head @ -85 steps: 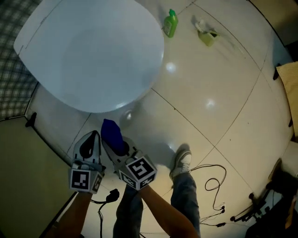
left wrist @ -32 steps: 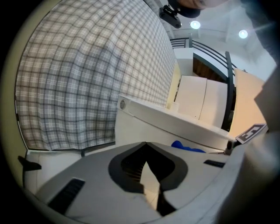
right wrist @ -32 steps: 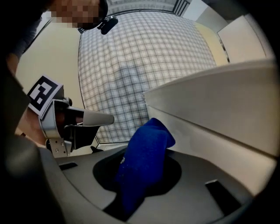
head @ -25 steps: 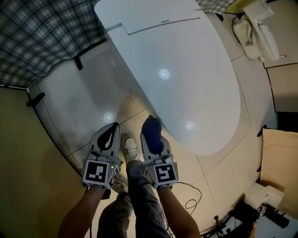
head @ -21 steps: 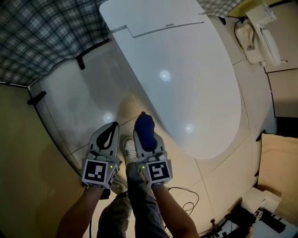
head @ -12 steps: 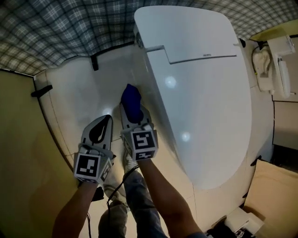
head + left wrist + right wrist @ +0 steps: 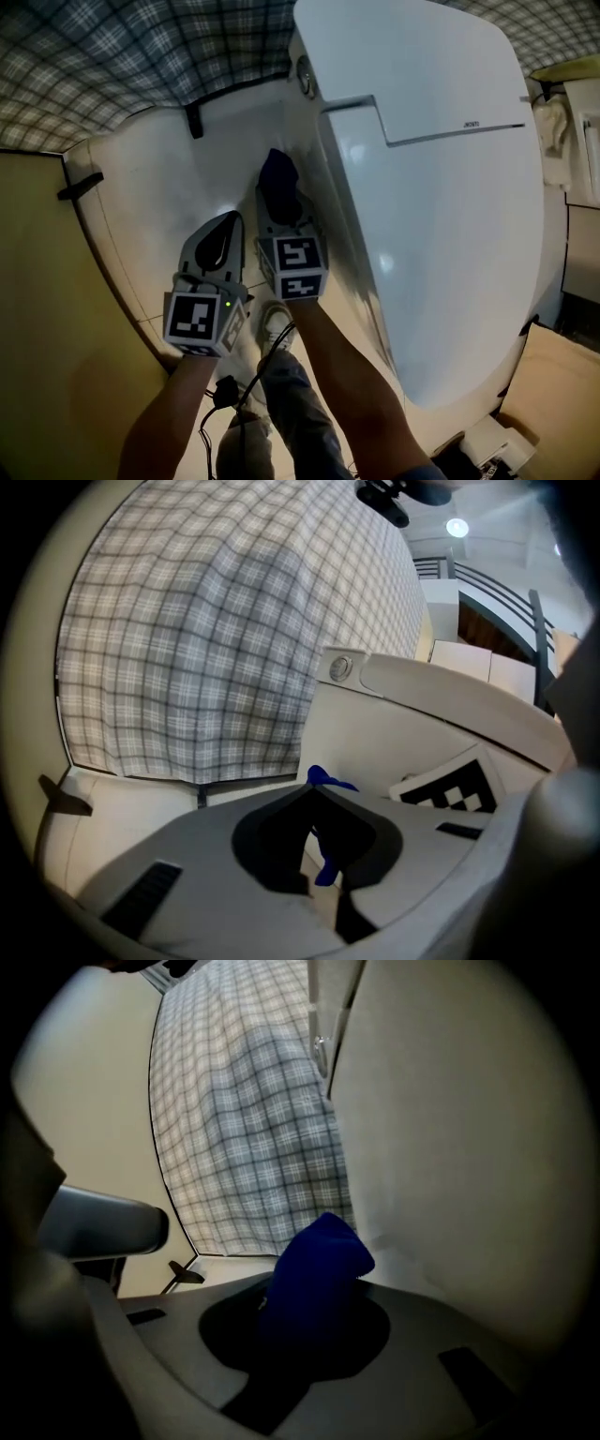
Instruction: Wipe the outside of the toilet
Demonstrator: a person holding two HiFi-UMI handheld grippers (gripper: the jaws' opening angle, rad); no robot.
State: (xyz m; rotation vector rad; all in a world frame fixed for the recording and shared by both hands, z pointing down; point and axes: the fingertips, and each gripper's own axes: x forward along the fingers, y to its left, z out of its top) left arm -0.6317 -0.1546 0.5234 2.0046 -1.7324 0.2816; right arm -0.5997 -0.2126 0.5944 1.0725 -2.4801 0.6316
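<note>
Wiping seems just begun, most of the outside left. Lower left: left tongs [image 7: 229,221] together, empty. Just right of them, right tongs [image 7: 280,202] clamped on blue cloth [image 7: 277,180], which sits against or just beside the toilet [image 7: 441,216] side wall at frame centre; contact unclear.

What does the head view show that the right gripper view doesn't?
Head view only: the person's forearms, a white shoe, a black cable and the lid of the white toilet from above. Right gripper view only: a low look along the jaws closed on the dark blue cloth, its tip beside the toilet's side wall. Both: that cloth in the right gripper, the toilet, the grey checked curtain.
</note>
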